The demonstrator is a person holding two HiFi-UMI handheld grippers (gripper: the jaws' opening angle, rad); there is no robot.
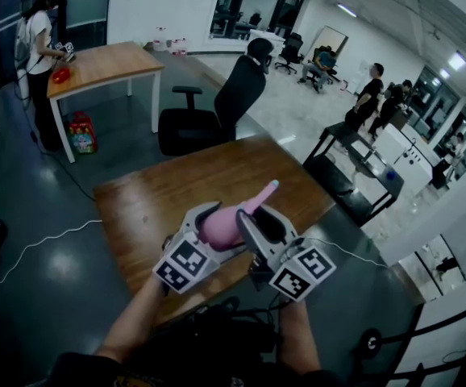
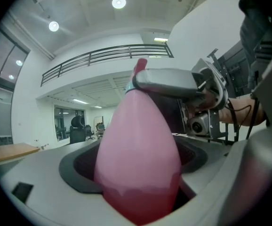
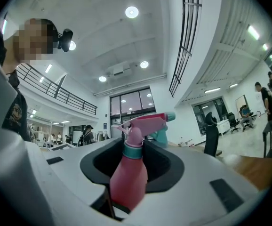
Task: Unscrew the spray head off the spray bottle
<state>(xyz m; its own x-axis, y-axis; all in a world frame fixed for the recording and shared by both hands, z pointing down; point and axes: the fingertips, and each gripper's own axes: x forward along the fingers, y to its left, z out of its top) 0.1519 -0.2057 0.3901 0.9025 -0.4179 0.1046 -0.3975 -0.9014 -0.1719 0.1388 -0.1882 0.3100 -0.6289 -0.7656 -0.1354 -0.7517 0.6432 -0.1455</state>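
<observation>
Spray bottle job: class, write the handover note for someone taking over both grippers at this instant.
Left gripper: shut on the body of the pink spray bottle, held in the air over the near edge of the wooden table.
Right gripper: open, jaws either side of the teal collar, not pressing on it.
Done: bottle gripped; spray head still on; any loosening cannot be told.
Left: close on the collar and twist the spray head off.

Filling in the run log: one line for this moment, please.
left gripper: shut on pink plastic spray bottle | right gripper: around teal collar, grip unclear | spray head: on
</observation>
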